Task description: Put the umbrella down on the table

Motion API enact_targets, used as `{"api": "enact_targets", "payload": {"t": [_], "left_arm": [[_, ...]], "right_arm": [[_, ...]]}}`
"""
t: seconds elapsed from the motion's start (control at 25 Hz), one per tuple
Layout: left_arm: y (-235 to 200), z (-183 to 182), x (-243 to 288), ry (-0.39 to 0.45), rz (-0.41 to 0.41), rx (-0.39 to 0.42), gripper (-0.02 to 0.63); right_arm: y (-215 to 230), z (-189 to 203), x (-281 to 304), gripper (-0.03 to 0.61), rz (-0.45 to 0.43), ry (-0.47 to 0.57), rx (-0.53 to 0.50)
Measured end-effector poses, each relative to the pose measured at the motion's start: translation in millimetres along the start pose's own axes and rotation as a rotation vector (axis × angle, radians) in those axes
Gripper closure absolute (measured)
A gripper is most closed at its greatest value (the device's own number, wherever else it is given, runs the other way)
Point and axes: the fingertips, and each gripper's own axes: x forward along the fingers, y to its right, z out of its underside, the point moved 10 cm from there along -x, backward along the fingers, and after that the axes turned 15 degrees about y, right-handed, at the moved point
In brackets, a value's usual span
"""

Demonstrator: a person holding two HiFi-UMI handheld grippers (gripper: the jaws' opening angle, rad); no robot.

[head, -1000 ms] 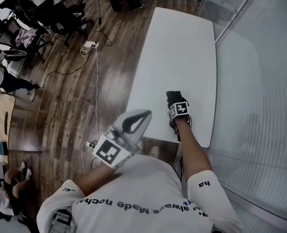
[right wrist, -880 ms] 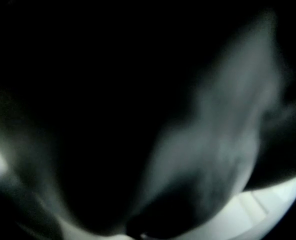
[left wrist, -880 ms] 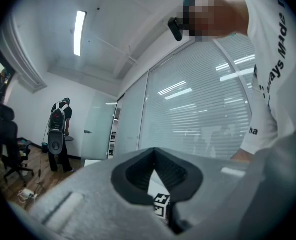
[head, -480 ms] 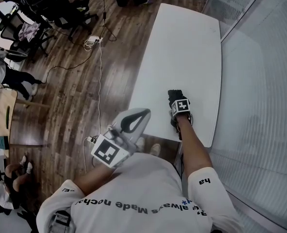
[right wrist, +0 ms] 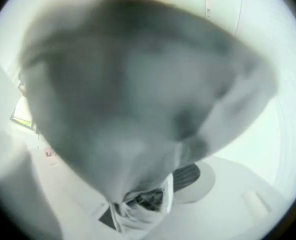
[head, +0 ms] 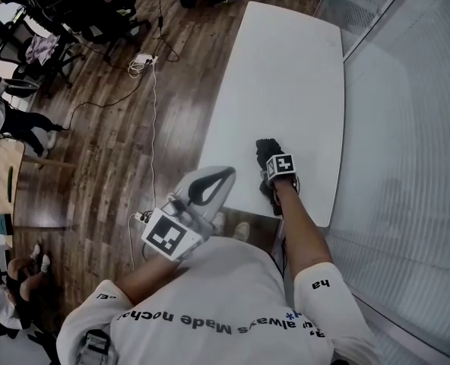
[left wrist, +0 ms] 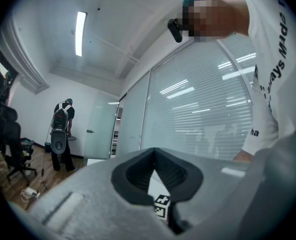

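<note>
A folded black umbrella (head: 265, 148) rests on the near end of the white table (head: 286, 74), just ahead of my right gripper (head: 270, 160), which points steeply down over it. In the right gripper view the umbrella (right wrist: 133, 94) is a big dark blur that fills the picture, with a pale strap at its lower end. One ribbed pad (right wrist: 187, 175) shows bare beside it. These jaws have just been opening and the umbrella still lies between them. My left gripper (head: 225, 177) hangs level off the table's near left corner, its tips (left wrist: 154, 153) together round nothing.
Wood floor lies left of the table, with a power strip and cables (head: 141, 61) and office chairs (head: 73, 14) farther off. A glass wall with blinds (head: 407, 143) runs close along the table's right side. A person with a backpack (left wrist: 62, 134) stands far off.
The right gripper and the umbrella's far end have shifted slightly left on the table. The left gripper has kept its place.
</note>
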Motion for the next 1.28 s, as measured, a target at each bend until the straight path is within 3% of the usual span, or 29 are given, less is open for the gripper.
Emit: {"api": "enact_targets", "payload": {"t": [0.6, 0.8, 1.28], "left_arm": [[9, 3, 12, 0.006, 0.024, -0.009, 0.611], [8, 6, 20, 0.000, 0.030, -0.021, 0.611], [12, 9, 33, 0.000, 0.051, -0.022, 0.611]], "right_arm": [[-1, -12, -78, 0.354, -0.074, 0.266, -0.038], [-9, -27, -119, 0.373, -0.100, 0.423, -0.072], [-55, -44, -255, 0.412, -0.178, 0.893, -0.283]]}}
